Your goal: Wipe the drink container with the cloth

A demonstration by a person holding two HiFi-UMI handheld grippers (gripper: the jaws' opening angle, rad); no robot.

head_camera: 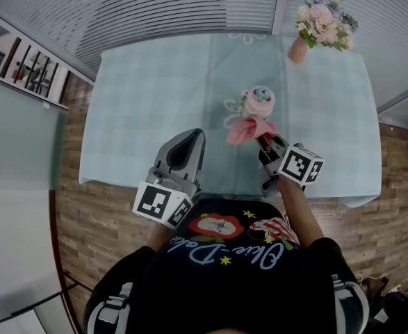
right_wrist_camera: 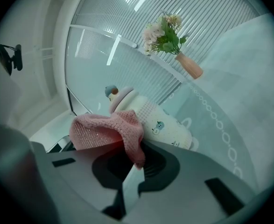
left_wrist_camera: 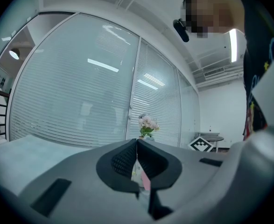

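Note:
The drink container [head_camera: 260, 102] is a white cup with a pink lid and a small figure on top, standing mid-table. A pink cloth [head_camera: 250, 129] hangs against its near side, and my right gripper [head_camera: 264, 143] is shut on it. In the right gripper view the cloth [right_wrist_camera: 108, 131] drapes from the jaws and touches the container [right_wrist_camera: 156, 120]. My left gripper [head_camera: 194, 139] hovers left of the container, over the table's front part, jaws closed with nothing in them. The left gripper [left_wrist_camera: 137, 143] shows its tips meeting in its own view.
A pale blue checked cloth covers the table [head_camera: 148, 96]. A pink vase of flowers [head_camera: 308, 33] stands at the far right corner, also seen as the vase [right_wrist_camera: 189, 65]. Slatted blinds line the wall behind. Wooden floor surrounds the table.

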